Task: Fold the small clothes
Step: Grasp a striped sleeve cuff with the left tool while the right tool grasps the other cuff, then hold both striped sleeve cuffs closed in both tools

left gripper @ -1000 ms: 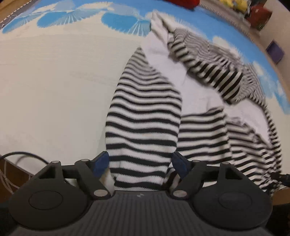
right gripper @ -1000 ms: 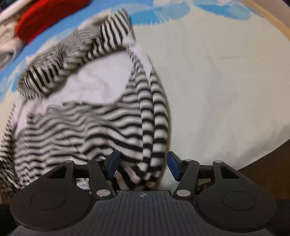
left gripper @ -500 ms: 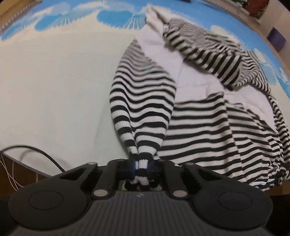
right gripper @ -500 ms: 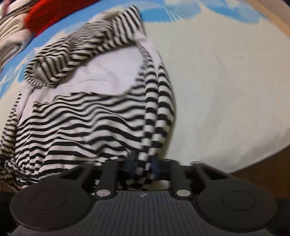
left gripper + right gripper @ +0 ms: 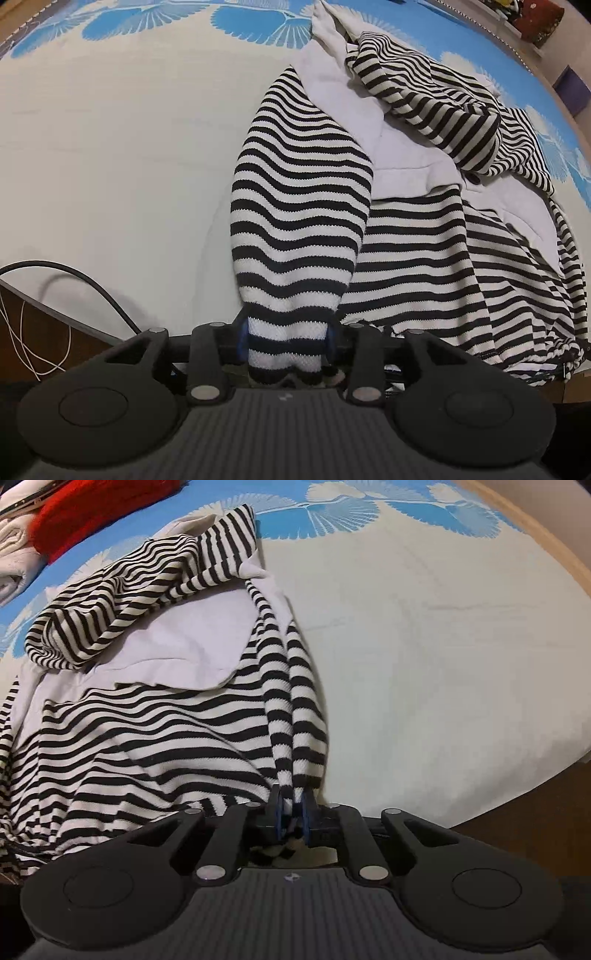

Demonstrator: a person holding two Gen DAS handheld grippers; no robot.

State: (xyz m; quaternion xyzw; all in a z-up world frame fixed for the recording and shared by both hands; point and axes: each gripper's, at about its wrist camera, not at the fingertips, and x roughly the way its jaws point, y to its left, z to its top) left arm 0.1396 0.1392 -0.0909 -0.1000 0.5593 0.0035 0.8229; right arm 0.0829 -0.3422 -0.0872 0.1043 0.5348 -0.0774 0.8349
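In the left wrist view, the left claw [image 5: 287, 341], wide open a second ago, now pinches the cuff of one sleeve [image 5: 299, 206] of the striped top [image 5: 436, 254], low in the middle of the frame. In the right wrist view, the right claw [image 5: 291, 818] has also clamped on the other sleeve [image 5: 295, 701], so I think both sleeves can be folded in. The top lies on a cream and blue bed cover [image 5: 443, 646], with red cloth [image 5: 96, 506] at upper left.

Garment [image 5: 424, 258]: lying spread on the bed cover [image 5: 110, 166].
Left sleeve [image 5: 299, 206]: lying left of the body, cuff sitting between the left gripper [image 5: 286, 341] jaws.
Right sleeve [image 5: 295, 701]: lying right of the body, cuff sitting in the right gripper [image 5: 293, 818].
Folded stack [image 5: 55, 520]: lying behind the garment.
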